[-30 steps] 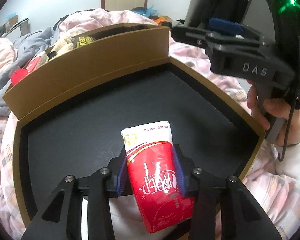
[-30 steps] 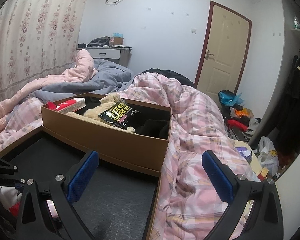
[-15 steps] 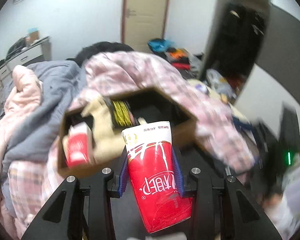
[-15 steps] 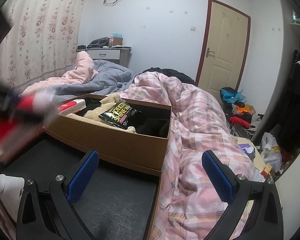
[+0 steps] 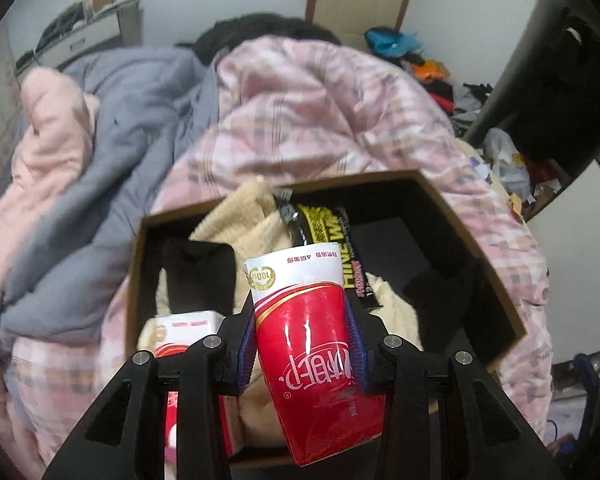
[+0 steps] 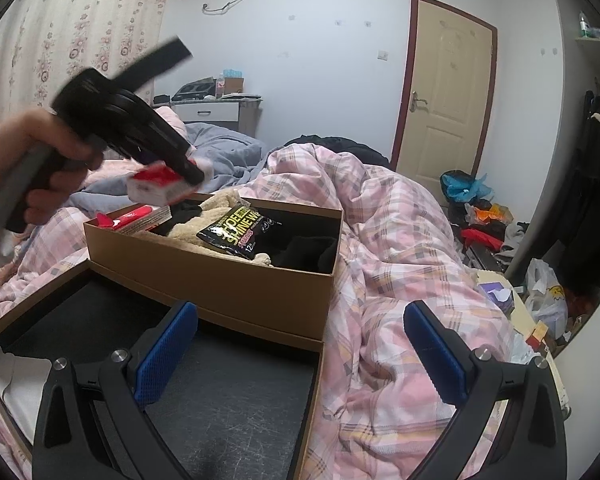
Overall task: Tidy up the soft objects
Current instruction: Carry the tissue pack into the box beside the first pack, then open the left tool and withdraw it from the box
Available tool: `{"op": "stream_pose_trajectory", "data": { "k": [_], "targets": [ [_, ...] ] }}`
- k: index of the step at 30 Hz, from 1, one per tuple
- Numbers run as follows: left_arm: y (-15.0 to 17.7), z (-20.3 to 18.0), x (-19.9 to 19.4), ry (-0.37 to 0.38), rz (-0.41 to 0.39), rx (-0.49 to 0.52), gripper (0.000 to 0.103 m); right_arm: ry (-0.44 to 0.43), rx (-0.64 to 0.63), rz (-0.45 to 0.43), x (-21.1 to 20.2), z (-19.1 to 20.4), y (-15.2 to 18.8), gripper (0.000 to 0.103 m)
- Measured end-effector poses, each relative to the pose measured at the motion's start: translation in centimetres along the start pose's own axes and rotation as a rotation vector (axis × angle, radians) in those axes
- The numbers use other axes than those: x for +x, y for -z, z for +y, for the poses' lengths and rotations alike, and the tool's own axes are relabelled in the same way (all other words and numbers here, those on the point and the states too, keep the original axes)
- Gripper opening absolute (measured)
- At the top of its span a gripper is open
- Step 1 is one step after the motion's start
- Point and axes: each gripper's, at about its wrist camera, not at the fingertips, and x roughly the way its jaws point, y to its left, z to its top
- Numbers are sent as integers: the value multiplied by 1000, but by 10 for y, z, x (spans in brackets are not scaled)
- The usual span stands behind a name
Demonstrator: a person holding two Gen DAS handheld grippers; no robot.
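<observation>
My left gripper [image 5: 300, 344] is shut on a red and white tissue pack [image 5: 312, 344] and holds it above the open brown box [image 5: 496, 304]. The right wrist view shows that gripper [image 6: 180, 168] with the pack [image 6: 156, 188] over the box's left end [image 6: 228, 288]. Inside the box lie a second red tissue pack [image 5: 188, 332], a beige plush cloth [image 5: 252, 216], a black wipes packet [image 5: 332, 236] and a dark item [image 6: 304, 252]. My right gripper [image 6: 300, 356] is open and empty, low over the box lid [image 6: 228, 400].
The box and its black-lined lid rest on a bed with a pink plaid quilt [image 6: 400, 240] and a grey duvet [image 5: 112, 160]. Clutter and bags [image 6: 480, 216] lie on the floor at the right. A door [image 6: 444, 92] and a dresser [image 6: 216, 112] stand behind.
My left gripper has lifted the tissue pack from the lid and carried it over the open box. The right gripper has stayed in place, open.
</observation>
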Motion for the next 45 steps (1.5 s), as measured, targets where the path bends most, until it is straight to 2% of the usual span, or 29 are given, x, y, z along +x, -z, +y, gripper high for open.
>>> {"op": "stream_pose_trajectory", "data": {
  "k": [6, 11, 23, 32, 34, 37, 39, 41, 42, 45],
  "targets": [
    [14, 2, 47, 21, 94, -28, 35, 1, -6, 1, 2, 1, 0, 102],
    [23, -1, 60, 13, 123, -27, 35, 5, 0, 1, 2, 0, 1, 102],
    [34, 8, 73, 48, 116, -59, 36, 1, -6, 8, 2, 0, 2, 102],
    [33, 9, 61, 61, 92, -81, 38, 0, -22, 12, 2, 4, 3, 102],
    [33, 12, 50, 71, 63, -100, 38, -2, -16, 14, 2, 3, 3, 102],
    [31, 23, 20, 106, -22, -141, 41, -8, -4, 17, 3, 0, 4, 102],
    [33, 35, -8, 145, -105, -185, 50, -12, 0, 18, 3, -1, 4, 102],
    [40, 49, -30, 192, -182, -228, 84, -13, 1, 20, 3, -1, 4, 102],
    [48, 60, -47, 250, -240, -244, 85, -12, 0, 21, 2, 0, 4, 102],
    [69, 84, -77, 326, -321, -300, 85, -12, -2, 18, 2, 1, 4, 102]
  ]
}}
